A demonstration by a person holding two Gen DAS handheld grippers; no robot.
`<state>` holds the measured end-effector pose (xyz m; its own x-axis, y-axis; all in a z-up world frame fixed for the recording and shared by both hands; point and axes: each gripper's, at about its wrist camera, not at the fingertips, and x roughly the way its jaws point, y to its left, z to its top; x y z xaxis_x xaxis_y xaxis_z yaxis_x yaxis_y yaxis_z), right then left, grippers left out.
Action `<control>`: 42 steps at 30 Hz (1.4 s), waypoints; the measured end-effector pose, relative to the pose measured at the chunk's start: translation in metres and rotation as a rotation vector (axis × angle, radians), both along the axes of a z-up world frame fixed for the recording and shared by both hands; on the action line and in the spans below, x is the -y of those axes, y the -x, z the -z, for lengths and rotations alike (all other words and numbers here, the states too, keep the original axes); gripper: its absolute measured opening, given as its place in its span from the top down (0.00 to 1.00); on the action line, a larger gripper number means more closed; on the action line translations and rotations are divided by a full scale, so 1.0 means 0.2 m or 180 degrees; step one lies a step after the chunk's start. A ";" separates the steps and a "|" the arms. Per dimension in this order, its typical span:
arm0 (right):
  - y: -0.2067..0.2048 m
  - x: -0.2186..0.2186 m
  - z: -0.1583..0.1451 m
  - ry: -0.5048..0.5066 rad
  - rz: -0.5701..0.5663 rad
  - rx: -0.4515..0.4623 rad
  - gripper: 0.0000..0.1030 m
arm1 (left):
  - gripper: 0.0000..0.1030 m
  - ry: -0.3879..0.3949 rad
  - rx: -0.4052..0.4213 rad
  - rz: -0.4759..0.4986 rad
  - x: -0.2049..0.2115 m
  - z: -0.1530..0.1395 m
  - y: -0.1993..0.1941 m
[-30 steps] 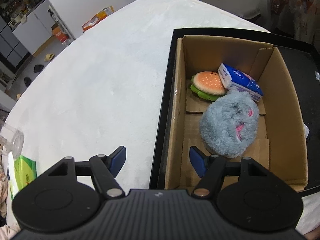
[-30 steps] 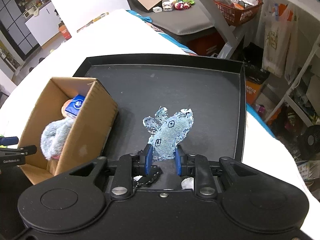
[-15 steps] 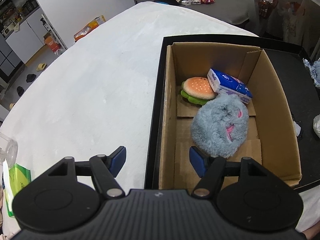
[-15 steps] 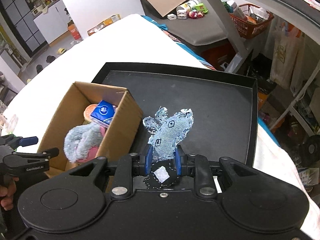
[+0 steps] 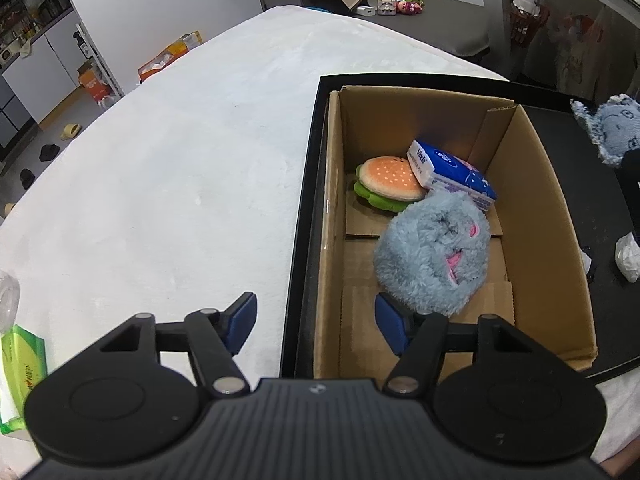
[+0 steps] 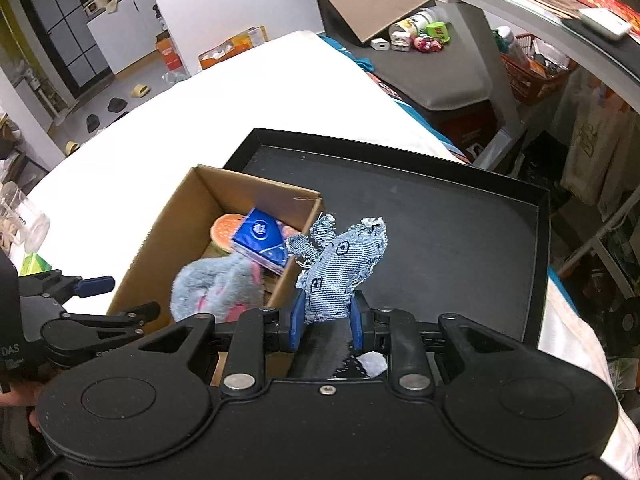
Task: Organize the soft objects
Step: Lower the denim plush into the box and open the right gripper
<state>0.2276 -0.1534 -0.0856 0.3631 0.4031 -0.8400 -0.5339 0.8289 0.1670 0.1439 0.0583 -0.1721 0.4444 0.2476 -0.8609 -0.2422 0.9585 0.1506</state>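
A cardboard box [image 5: 540,184] stands on the left part of a black tray [image 6: 460,216]. Inside lie a grey fluffy plush [image 5: 434,254], a burger plush [image 5: 386,182] and a blue tissue pack [image 5: 450,174]. My right gripper [image 6: 326,320] is shut on a denim toy [image 6: 340,264] and holds it in the air by the box's right wall [image 6: 292,276]. The toy also shows at the right edge of the left wrist view [image 5: 610,128]. My left gripper [image 5: 316,320] is open and empty, straddling the box's near left wall.
The tray sits on a white table [image 5: 180,168]. A green tissue pack [image 5: 20,368] lies at the table's near left. A white crumpled scrap [image 5: 628,254] lies on the tray right of the box. Shelves and clutter stand beyond the table.
My right gripper has lifted the denim toy off the tray and carried it left toward the box. My left gripper has drawn back slightly and stayed open.
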 end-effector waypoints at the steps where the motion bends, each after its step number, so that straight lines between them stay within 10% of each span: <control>1: 0.01 -0.02 0.00 0.0010 -0.0012 0.0002 0.77 | 0.37 0.0013 0.0010 0.0003 0.00 0.00 0.00; 19: 0.09 -0.31 0.00 0.0352 -0.0196 0.0045 0.76 | 0.90 0.0261 0.0009 0.0036 -0.05 0.05 0.01; 42: 0.11 -0.50 0.10 0.0765 -0.0149 0.0118 0.64 | 0.91 0.0561 0.0116 0.0105 -0.13 0.07 0.05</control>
